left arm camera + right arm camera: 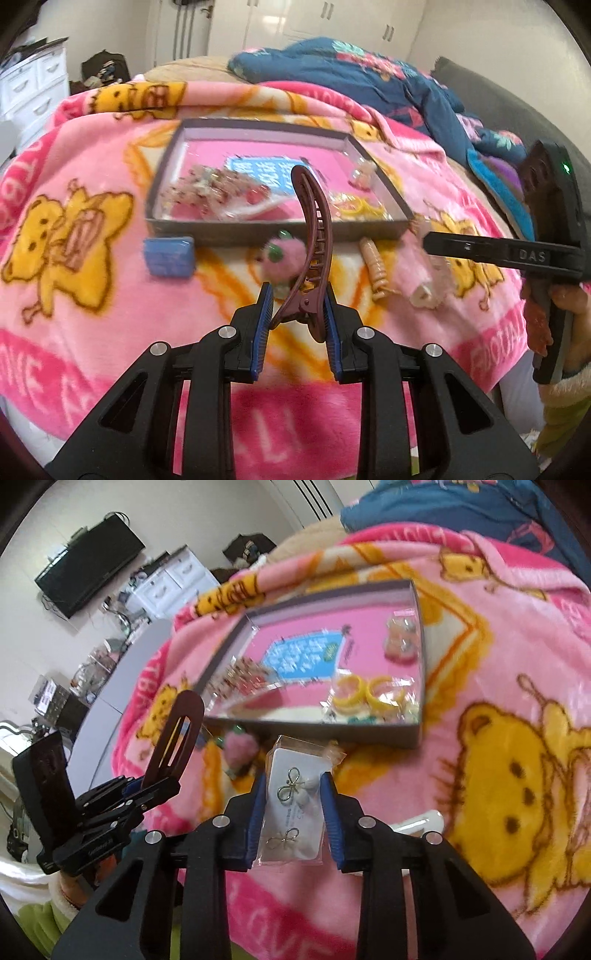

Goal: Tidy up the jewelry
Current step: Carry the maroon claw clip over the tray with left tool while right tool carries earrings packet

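The left claw (299, 314) is clamping a brown hair clip (312, 236) at its hinged end, the curved jaw pointing ahead toward the tray (280, 230). The clip looks light, stiff and slippery, so the hinge seems the safest hold. The right claw (291, 801) is pinching a small earring packet (295, 797) by its edges; it is probably flimsy and slick. Ahead of both claws, the tray is holding yellow rings (364, 696), beaded pieces (207, 184) and bagged trinkets.
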The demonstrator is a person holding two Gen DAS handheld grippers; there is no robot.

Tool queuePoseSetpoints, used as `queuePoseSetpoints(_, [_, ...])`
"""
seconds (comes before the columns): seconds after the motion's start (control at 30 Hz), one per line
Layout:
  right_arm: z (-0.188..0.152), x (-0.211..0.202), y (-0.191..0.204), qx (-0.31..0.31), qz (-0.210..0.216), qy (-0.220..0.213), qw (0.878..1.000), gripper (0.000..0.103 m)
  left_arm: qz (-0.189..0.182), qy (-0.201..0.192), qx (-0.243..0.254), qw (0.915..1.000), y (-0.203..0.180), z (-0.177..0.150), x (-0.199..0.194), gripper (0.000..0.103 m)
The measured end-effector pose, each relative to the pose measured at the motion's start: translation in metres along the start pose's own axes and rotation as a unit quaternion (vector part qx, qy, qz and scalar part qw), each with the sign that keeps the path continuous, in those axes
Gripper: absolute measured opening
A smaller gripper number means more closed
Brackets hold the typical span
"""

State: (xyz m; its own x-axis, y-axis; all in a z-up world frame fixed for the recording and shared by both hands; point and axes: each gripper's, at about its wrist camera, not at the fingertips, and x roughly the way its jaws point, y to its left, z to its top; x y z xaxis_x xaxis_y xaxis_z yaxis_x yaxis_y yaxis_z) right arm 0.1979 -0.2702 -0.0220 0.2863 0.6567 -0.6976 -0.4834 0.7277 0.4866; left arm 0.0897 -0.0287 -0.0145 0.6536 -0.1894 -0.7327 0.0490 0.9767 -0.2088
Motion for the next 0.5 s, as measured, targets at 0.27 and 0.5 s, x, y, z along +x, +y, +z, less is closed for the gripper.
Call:
queuePoseSetpoints(0.27, [0.012, -0.002, 0.026, -0.015, 0.022, -0.026, 0.999, 0.028, 0.021, -0.035, -0.034, 0.9986, 0.03, 0.008, -0.025, 0.018])
queuePoseSetpoints(0.5, [0.024, 0.005, 0.043, -0.023, 0.04, -0.037, 0.998, 0.028, 0.03, -0.051, -0.063, 0.9962, 0.055, 0.013, -0.036, 0.018])
